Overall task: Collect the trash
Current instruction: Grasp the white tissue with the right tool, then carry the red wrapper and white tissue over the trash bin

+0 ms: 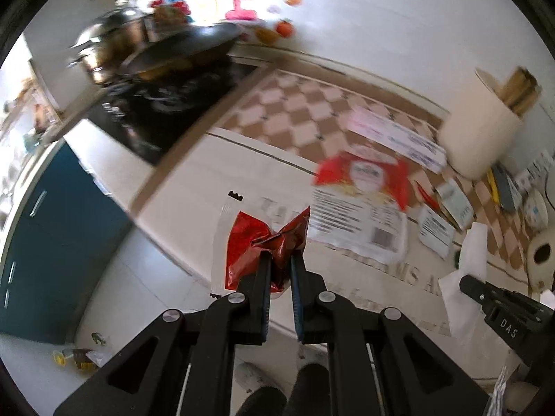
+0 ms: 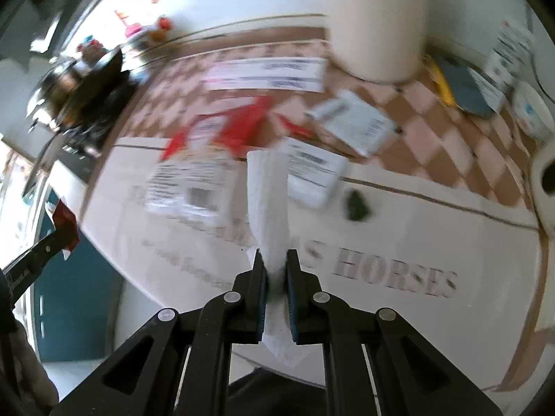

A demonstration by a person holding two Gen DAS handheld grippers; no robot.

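My left gripper (image 1: 280, 258) is shut on a crumpled red foil wrapper (image 1: 253, 242) with a white strip, held above the front edge of the counter. It also shows at the left edge of the right wrist view (image 2: 64, 223). My right gripper (image 2: 275, 256) is shut on a white paper towel (image 2: 269, 204) that stands up between the jaws; the towel also shows in the left wrist view (image 1: 466, 270). More trash lies on the counter: a red and white packet (image 1: 364, 187), white labelled packets (image 2: 350, 121) and a small dark scrap (image 2: 357, 204).
A white mat with grey lettering (image 2: 381, 270) covers the counter front, a checkered cloth (image 1: 295, 104) lies behind. A black stove with pans (image 1: 166, 69) stands at left, a cream canister (image 2: 378, 24) at the back, a paper roll (image 2: 544, 180) at right. Blue cabinets (image 1: 52, 235) and floor litter (image 1: 76, 357) are below.
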